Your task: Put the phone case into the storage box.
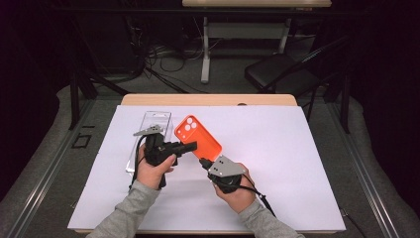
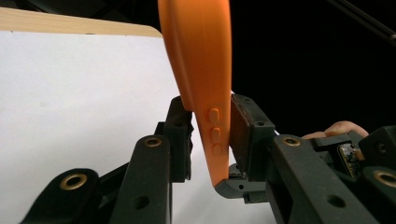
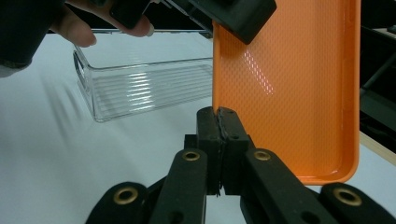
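Handover step. Right tool [image 3: 218,116] clamped on orange phone case [image 1: 198,138] edge; left tool [image 2: 210,140] jaws straddle its button side, not yet pressing. Next: left closes, right lets go.

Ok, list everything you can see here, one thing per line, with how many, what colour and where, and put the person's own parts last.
phone case: one, orange, held up over the middle of the sheet between the two grippers
clear plastic tray: one, transparent, lying on the sheet left of the case
sheet: one, white, covering the table top
table: one, light wood, its far edge showing beyond the sheet
chair: one, black, on the floor beyond the table at right
left gripper: one, black, jaws either side of the case's button edge; not clear whether the pads press it
right gripper: one, black, jaws shut on the case's lower edge
hands: two, in grey sleeves, entering from the bottom of the high view
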Demonstrator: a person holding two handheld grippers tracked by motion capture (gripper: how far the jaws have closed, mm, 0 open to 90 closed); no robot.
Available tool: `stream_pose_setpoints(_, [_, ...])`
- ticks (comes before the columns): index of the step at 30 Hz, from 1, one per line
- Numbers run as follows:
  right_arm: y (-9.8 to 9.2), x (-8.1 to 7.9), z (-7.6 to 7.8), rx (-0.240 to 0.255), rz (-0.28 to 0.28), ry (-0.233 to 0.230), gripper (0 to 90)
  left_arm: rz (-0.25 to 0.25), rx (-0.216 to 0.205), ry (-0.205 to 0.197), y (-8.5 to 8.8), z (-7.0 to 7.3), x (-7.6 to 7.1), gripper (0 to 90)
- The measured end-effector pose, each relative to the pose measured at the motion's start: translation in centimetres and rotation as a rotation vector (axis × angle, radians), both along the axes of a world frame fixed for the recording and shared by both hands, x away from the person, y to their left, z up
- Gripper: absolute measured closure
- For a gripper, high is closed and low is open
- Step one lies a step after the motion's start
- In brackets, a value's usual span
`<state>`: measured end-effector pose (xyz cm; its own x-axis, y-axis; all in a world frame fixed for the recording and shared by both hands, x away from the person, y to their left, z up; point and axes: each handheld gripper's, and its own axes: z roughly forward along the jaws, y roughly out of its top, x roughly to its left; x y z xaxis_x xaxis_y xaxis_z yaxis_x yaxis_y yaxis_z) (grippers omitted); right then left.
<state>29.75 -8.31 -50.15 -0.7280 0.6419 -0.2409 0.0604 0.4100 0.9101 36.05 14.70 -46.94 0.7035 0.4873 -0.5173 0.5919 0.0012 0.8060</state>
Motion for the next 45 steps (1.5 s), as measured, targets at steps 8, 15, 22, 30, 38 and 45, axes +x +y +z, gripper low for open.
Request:
stream_pose_setpoints(8, [0.03,0.03,-0.08,0.001,0.003,0.010,89.4,0.011,0.000,0.001,0.06,-0.04,-0.01,74.4])
stream_pose_setpoints(15, [0.05,0.07,-0.14,0.005,0.004,0.014,89.3,0.018,-0.010,0.009,0.05,-0.14,-0.04,75.9])
stream_pose_setpoints(22, [0.07,0.08,-0.16,0.008,0.005,0.016,89.3,0.024,-0.031,0.031,0.12,-0.25,-0.02,77.3])
stream_pose_setpoints(30, [0.11,0.11,-0.22,0.006,0.006,0.021,89.3,0.029,-0.050,0.053,0.19,-0.41,0.01,78.6])
stream_pose_setpoints(38, [0.12,0.12,-0.22,0.010,0.009,0.020,89.3,0.033,-0.066,0.067,0.21,-0.40,-0.06,79.4])
stream_pose_setpoints(45, [0.12,0.12,-0.23,0.011,0.010,0.021,89.3,0.034,-0.071,0.075,0.22,-0.40,-0.07,79.7])
